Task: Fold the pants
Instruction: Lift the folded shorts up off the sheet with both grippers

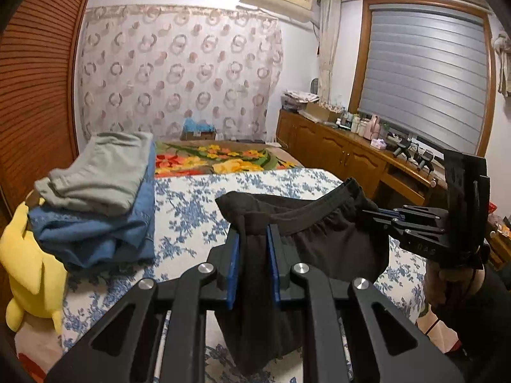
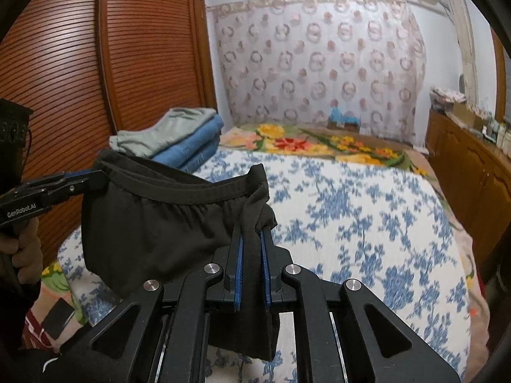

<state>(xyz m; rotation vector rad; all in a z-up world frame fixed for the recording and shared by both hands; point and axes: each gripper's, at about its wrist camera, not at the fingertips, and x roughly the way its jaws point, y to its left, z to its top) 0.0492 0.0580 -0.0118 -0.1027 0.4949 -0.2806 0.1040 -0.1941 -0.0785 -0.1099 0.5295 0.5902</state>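
Observation:
Black pants (image 1: 322, 239) hang in the air above the bed, stretched by the waistband between both grippers. My left gripper (image 1: 253, 233) is shut on one bunched end of the elastic waistband, the cloth draping down between its blue pads (image 1: 233, 265). My right gripper (image 2: 252, 233) is shut on the other end of the pants (image 2: 153, 223), fabric pinched between its blue pads (image 2: 264, 271). Each gripper shows in the other's view: the right gripper (image 1: 373, 214) at the right, the left gripper (image 2: 92, 175) at the left, both held by a hand.
A bed with a blue floral sheet (image 2: 367, 223) lies below. Folded grey and blue clothes (image 1: 102, 198) are stacked at its left side, also seen as a stack (image 2: 179, 140). A yellow plush toy (image 1: 28, 271) sits left. A wooden wardrobe (image 2: 80, 63) and a low cabinet (image 1: 345, 153) flank the bed.

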